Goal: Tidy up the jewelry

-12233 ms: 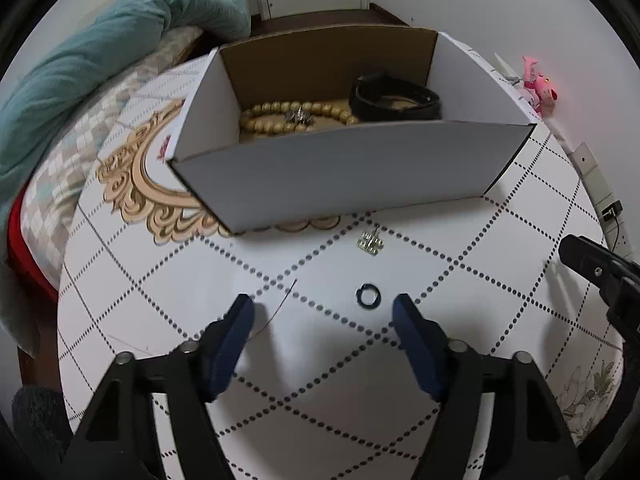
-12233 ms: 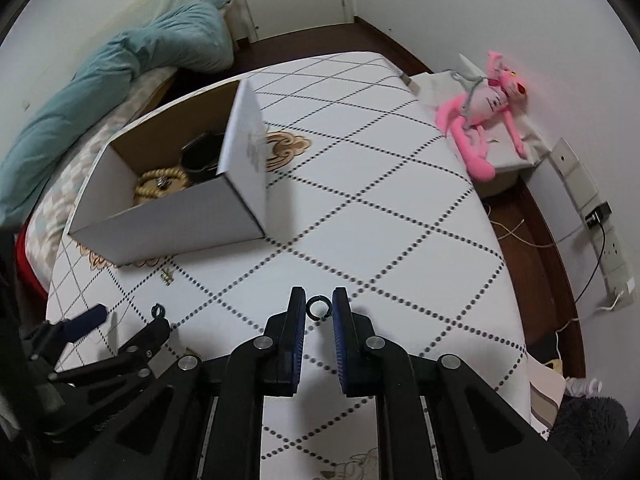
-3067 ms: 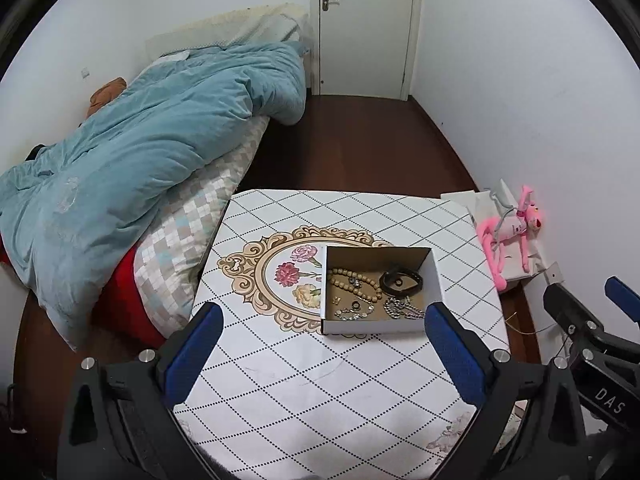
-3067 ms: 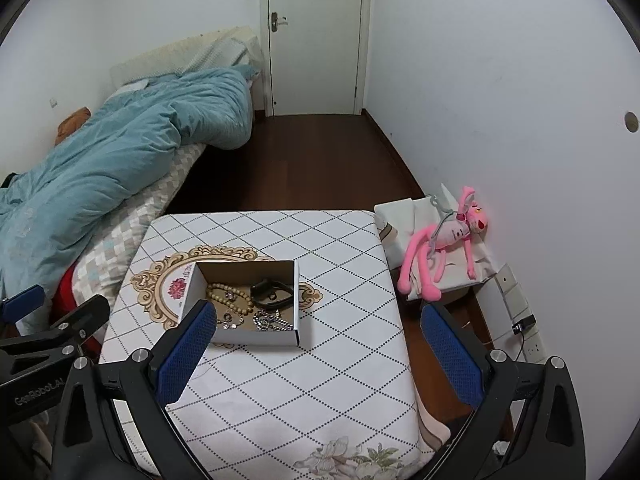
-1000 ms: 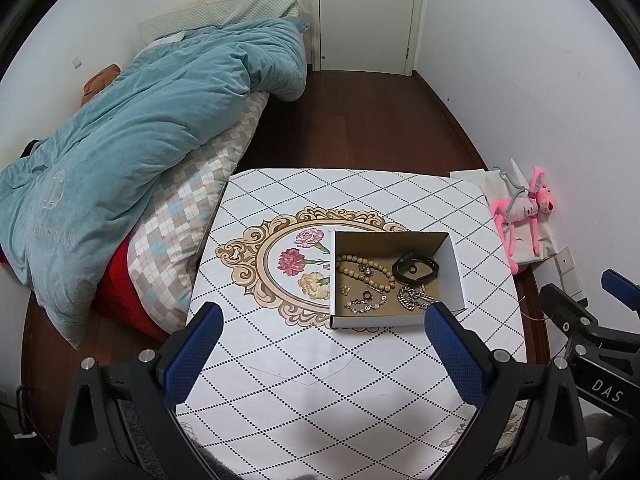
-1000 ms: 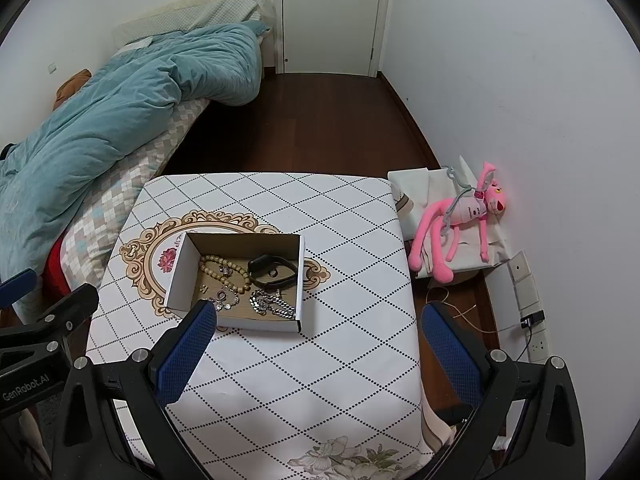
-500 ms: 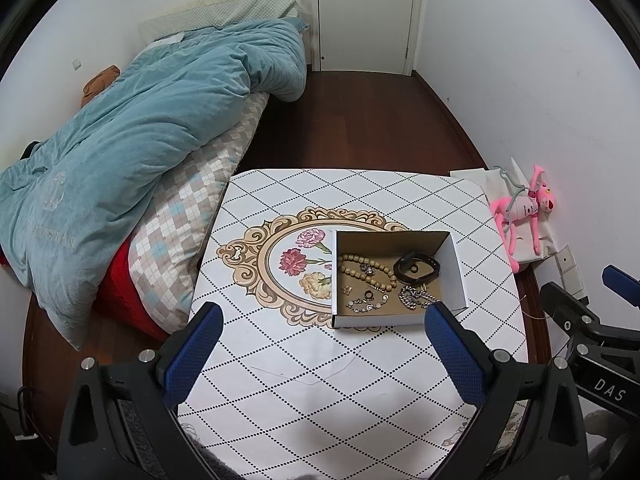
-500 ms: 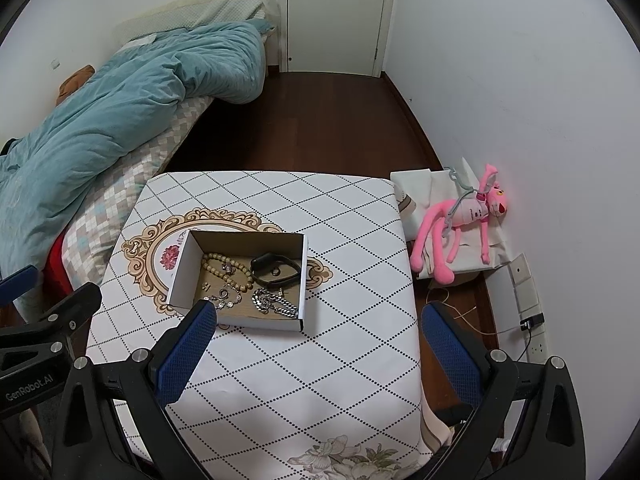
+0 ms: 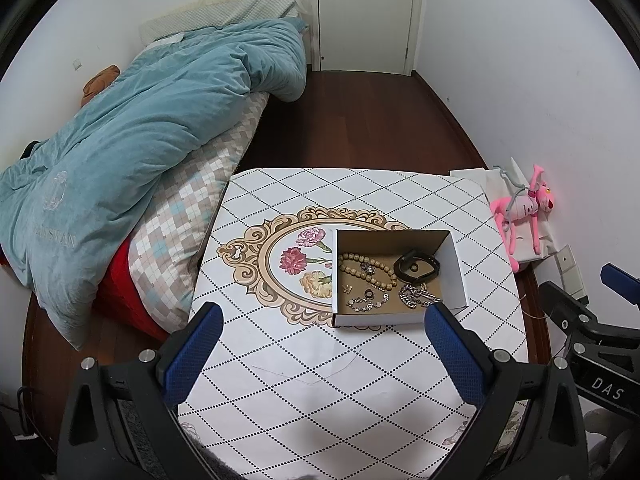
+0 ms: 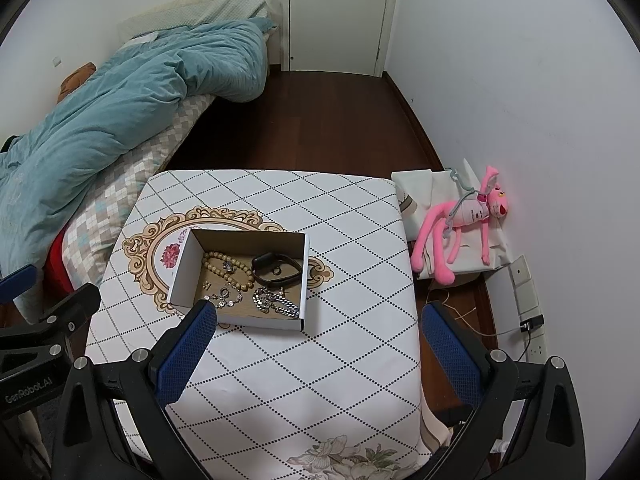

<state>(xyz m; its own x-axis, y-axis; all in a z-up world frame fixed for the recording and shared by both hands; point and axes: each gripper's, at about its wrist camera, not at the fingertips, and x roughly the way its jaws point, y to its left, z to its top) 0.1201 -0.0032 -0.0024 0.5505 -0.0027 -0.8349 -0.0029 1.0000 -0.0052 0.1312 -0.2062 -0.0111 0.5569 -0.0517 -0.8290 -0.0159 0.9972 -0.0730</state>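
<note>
Jewelry [image 9: 384,280] in box [image 9: 456,276] | left fingers [image 9: 192,352] wide apart, empty | right fingers [image 10: 184,356] same

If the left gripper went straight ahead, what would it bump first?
Probably the tablecloth, just in front of the box. The left gripper is open and held high, so depth is uncertain.

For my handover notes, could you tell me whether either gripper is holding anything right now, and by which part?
Nothing is held: the left gripper and right gripper are both open and empty.
</note>
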